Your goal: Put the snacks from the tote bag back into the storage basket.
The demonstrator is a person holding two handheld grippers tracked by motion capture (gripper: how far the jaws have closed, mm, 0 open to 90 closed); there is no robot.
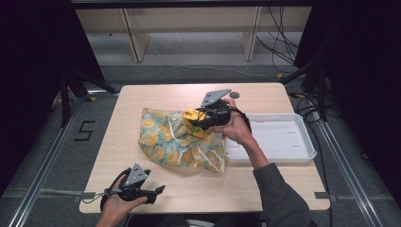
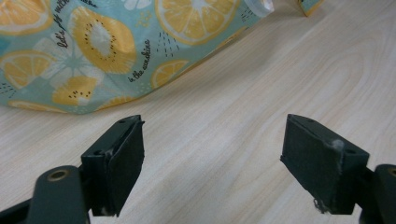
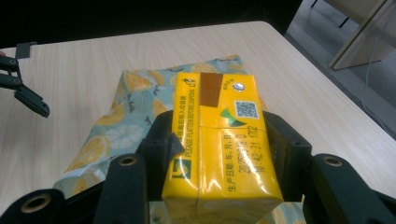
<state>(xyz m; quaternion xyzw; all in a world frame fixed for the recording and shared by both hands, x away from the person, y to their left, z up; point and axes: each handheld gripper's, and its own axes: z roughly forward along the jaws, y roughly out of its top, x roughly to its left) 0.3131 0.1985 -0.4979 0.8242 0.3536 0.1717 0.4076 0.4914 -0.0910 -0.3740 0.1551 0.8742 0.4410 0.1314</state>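
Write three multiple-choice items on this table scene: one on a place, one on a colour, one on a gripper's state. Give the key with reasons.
1. Where is the white tray?
A. at the table's right side
B. under the cloth bag
C. on the floor

2. What colour is the carton?
A. red
B. yellow
C. white

3. How is the left gripper?
A. shut on the bag
B. shut on nothing
C. open

Key: A, it lies right of the fruit-print bag; B, yellow wrapper shows between the right gripper's jaws; C, bare table shows between its jaws.
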